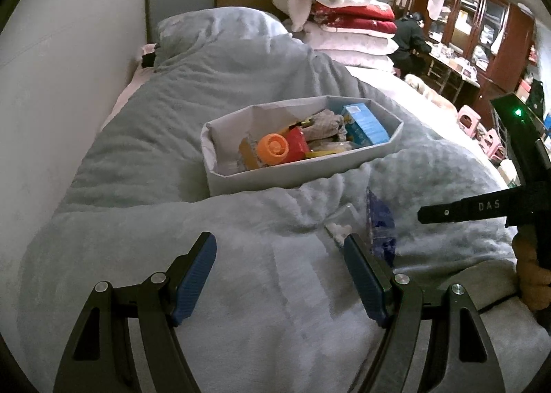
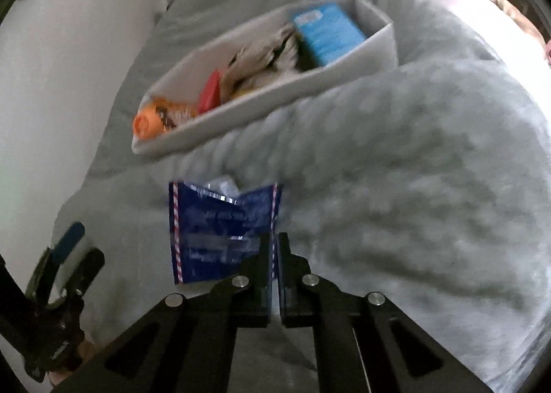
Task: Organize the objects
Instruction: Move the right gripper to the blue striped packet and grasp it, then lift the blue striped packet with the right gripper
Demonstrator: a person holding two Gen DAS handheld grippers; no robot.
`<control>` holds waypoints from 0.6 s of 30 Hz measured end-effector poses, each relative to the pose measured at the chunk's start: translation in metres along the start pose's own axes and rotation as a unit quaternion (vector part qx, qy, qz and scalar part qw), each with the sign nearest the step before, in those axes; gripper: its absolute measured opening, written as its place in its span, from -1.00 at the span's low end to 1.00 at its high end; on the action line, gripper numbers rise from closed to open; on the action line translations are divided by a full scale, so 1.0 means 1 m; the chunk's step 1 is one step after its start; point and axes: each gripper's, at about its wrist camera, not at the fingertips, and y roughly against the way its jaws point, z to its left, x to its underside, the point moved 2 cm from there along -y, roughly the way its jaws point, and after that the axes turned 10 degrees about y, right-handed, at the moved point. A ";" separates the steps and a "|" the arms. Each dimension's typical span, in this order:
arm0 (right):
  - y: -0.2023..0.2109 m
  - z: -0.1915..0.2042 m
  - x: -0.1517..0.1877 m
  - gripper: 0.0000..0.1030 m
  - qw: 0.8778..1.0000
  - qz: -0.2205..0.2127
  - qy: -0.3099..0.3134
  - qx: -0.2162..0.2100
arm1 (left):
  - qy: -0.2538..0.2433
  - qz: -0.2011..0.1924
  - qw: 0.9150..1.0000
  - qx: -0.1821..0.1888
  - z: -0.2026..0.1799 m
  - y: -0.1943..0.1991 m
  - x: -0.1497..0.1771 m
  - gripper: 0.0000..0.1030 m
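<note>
Right tongs (image 2: 274, 245) — clamped on blue packet (image 2: 220, 231)

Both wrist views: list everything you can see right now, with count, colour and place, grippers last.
Fabric storage bin: one, pale grey, on the quilt.
Cardboard box: one, light blue, right end of the bin.
Round plastic cap: one, orange, left part of the bin.
Red plastic item: one, beside the cap; type unclear.
Crumpled cloth: one, grey-beige, middle of the bin.
Foil packet: one, dark blue with red-white edges, before the bin.
Fluffy quilt: one, grey-blue, covering the bed.
Folded bedding stack: white and red, behind the bed.
Left gripper: open, empty, above the quilt.
Right gripper: closed on the packet's edge.
</note>
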 end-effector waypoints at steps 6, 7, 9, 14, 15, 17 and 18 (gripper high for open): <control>-0.012 0.003 0.007 -0.54 0.997 0.018 -0.016 -0.066 | -0.012 0.008 1.000 0.015 -0.012 -0.007 -0.001 0.47; -0.006 -0.002 0.016 -0.41 0.997 0.022 -0.017 -0.075 | -0.012 0.010 1.000 0.014 -0.011 -0.009 0.000 0.47; -0.023 0.013 0.014 -0.08 0.996 0.027 -0.016 -0.087 | -0.006 0.016 1.000 0.013 -0.009 -0.012 0.003 0.47; -0.037 0.026 0.001 0.10 0.995 0.042 0.008 -0.087 | 0.014 0.020 1.000 0.009 -0.001 -0.014 0.006 0.47; -0.046 0.031 -0.002 0.10 0.996 0.047 0.013 -0.075 | 0.018 0.019 1.000 0.009 0.001 -0.014 0.006 0.47; -0.060 0.035 -0.008 0.18 0.996 0.064 0.023 -0.054 | 0.021 0.018 1.000 0.009 0.002 -0.013 0.007 0.47; -0.069 0.037 -0.011 0.29 0.995 0.076 0.025 -0.052 | 0.021 0.019 1.000 0.008 0.002 -0.014 0.007 0.47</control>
